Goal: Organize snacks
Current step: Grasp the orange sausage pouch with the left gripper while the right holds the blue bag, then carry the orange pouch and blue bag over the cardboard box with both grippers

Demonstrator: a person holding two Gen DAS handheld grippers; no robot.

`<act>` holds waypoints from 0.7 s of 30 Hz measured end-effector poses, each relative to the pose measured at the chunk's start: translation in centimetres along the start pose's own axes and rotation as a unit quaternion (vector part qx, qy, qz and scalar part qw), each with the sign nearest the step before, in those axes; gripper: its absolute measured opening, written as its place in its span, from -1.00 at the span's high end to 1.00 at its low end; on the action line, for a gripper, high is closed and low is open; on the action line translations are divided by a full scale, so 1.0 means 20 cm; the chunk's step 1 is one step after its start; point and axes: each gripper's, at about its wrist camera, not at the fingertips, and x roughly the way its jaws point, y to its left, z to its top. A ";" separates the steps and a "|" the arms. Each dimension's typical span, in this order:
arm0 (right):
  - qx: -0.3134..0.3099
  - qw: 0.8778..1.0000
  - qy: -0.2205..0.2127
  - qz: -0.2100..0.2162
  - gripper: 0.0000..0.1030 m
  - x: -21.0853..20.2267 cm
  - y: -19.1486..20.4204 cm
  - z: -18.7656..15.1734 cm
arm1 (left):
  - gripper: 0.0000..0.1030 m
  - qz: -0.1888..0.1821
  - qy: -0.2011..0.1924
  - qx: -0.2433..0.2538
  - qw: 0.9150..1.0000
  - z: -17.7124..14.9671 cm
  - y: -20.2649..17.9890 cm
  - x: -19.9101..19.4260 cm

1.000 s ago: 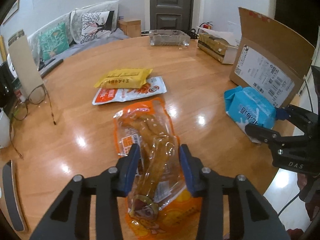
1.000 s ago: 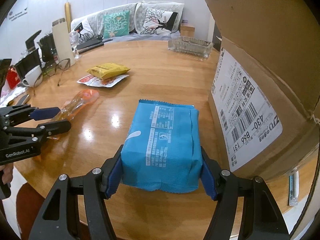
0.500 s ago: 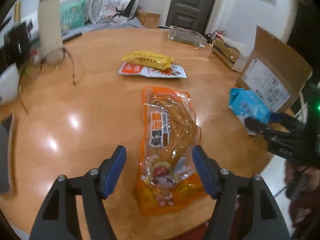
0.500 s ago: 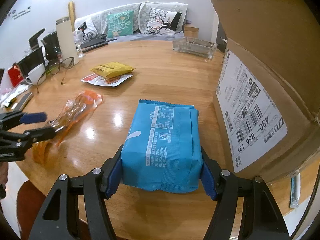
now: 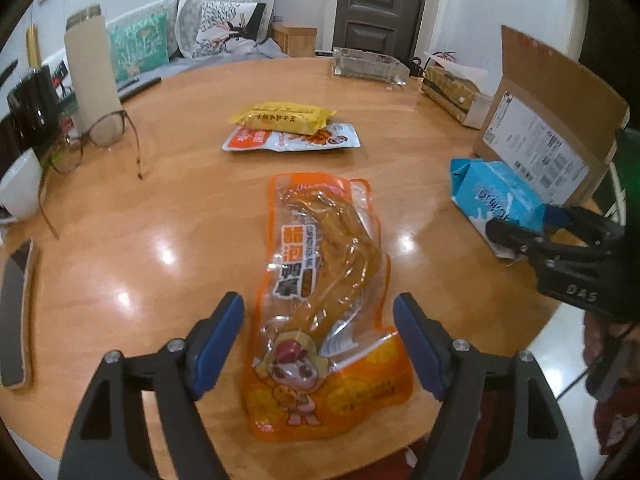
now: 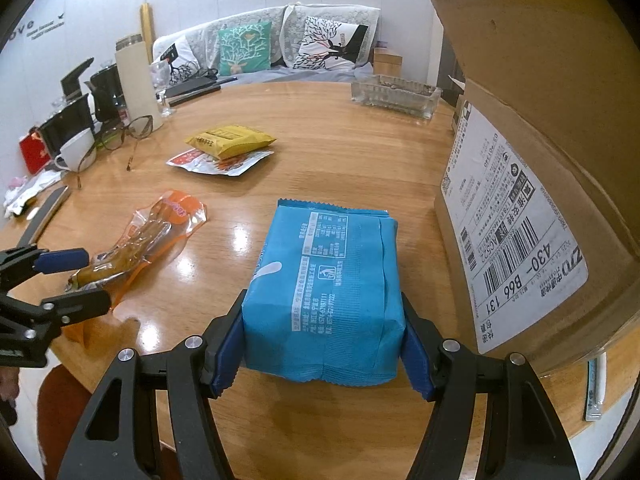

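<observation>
An orange snack packet [image 5: 320, 280] lies flat on the round wooden table [image 5: 180, 240]. My left gripper [image 5: 318, 312] straddles its near end, jaws opening, pads clear of the wrapper on both sides. My right gripper [image 6: 322, 320] is shut on a blue snack pack [image 6: 328, 272] that rests on the table beside an open cardboard box [image 6: 540, 200]. The right wrist view shows the left gripper [image 6: 90, 280] at the far left, by the orange packet [image 6: 160, 224]. A yellow packet [image 5: 282, 116] lies on a white-and-red one [image 5: 292, 140] farther back.
Eyeglasses [image 5: 100, 136], a white cup [image 5: 20, 188], a tall beige flask [image 5: 90, 68] and a phone [image 5: 16, 312] line the table's left side. A glass tray [image 5: 368, 66] and a tissue box [image 5: 452, 92] stand at the back. The table edge runs just under both grippers.
The left gripper let go of the orange packet and drew back a little; the packet now lies flat between its spread jaws. The right gripper and blue pack stayed still.
</observation>
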 end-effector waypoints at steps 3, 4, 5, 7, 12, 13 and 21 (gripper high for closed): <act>0.001 1.000 0.000 0.001 -0.24 0.00 0.00 0.00 | -0.26 0.016 0.000 0.010 1.000 0.01 -0.03 0.01; 0.002 1.000 0.000 0.001 -0.24 0.00 0.00 0.00 | -0.26 0.019 -0.001 0.013 1.000 0.01 -0.02 0.01; 0.002 1.000 0.000 0.002 -0.24 0.00 0.00 0.00 | -0.26 0.025 -0.002 0.019 1.000 0.01 -0.03 0.01; 0.001 1.000 0.000 0.003 -0.24 0.00 0.01 0.00 | -0.26 0.021 -0.001 0.017 1.000 0.01 -0.03 0.02; 0.000 1.000 0.001 0.006 -0.24 0.00 0.02 0.01 | -0.29 0.017 0.004 0.023 1.000 0.02 -0.05 0.03; -0.001 1.000 0.002 0.007 -0.24 0.01 0.02 0.01 | -0.32 0.014 0.007 0.025 1.000 0.03 -0.05 0.03; -0.006 1.000 0.001 0.008 -0.24 0.02 0.03 0.02 | -0.23 0.015 0.003 0.033 0.999 0.02 -0.08 0.03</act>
